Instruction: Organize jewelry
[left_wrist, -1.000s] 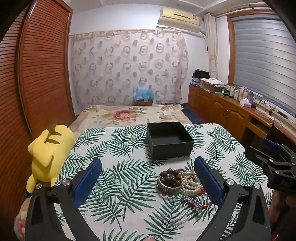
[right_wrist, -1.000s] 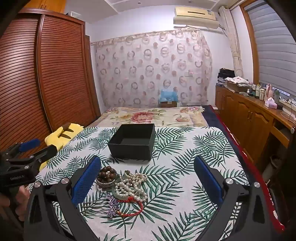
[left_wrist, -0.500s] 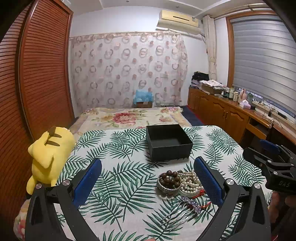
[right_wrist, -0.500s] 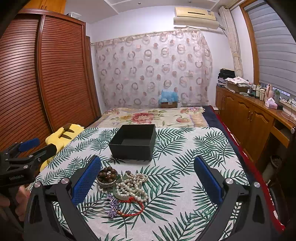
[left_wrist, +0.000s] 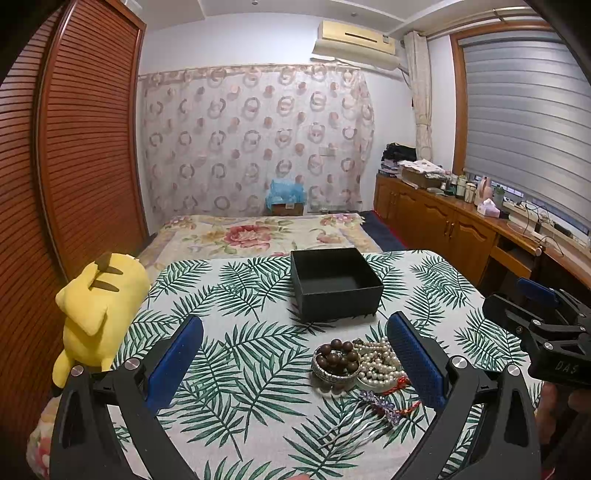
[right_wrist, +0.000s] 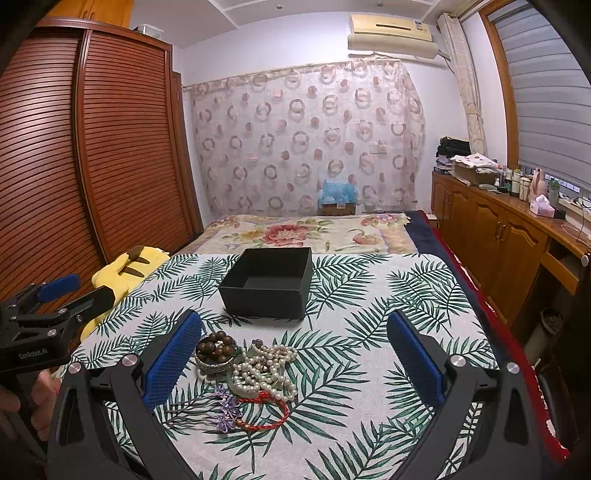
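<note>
From the left wrist view, the left gripper (left_wrist: 295, 354) hangs above the palm-leaf tablecloth (left_wrist: 236, 369) with its blue-padded fingers (left_wrist: 173, 360) spread wide and nothing between them. The jewelry lies in a small heap just inside the right-hand finger: a brown bead bracelet (left_wrist: 338, 356) sits in a silver bangle (left_wrist: 334, 373), touching a pile of pearl strands (left_wrist: 376, 363), with a red cord (left_wrist: 400, 382) and a silver hairpin with purple trim (left_wrist: 369, 410) nearer the camera. A black open box (left_wrist: 334, 282) stands beyond the heap, apart from it. A yellow plush toy (left_wrist: 98, 310) rests at the table's left edge. The right gripper (left_wrist: 543, 314) shows at the right, seemingly parted, though the angle is poor.

From the right wrist view, the right gripper (right_wrist: 295, 354) is equally wide and holds nothing. The bead bracelet (right_wrist: 216, 349) lies just beside its left-hand finger, the pearl strands (right_wrist: 264, 369) between the fingers, the red cord (right_wrist: 269, 413) and hairpin (right_wrist: 225, 404) closer in. The black box (right_wrist: 269, 282) stands further back.
</note>
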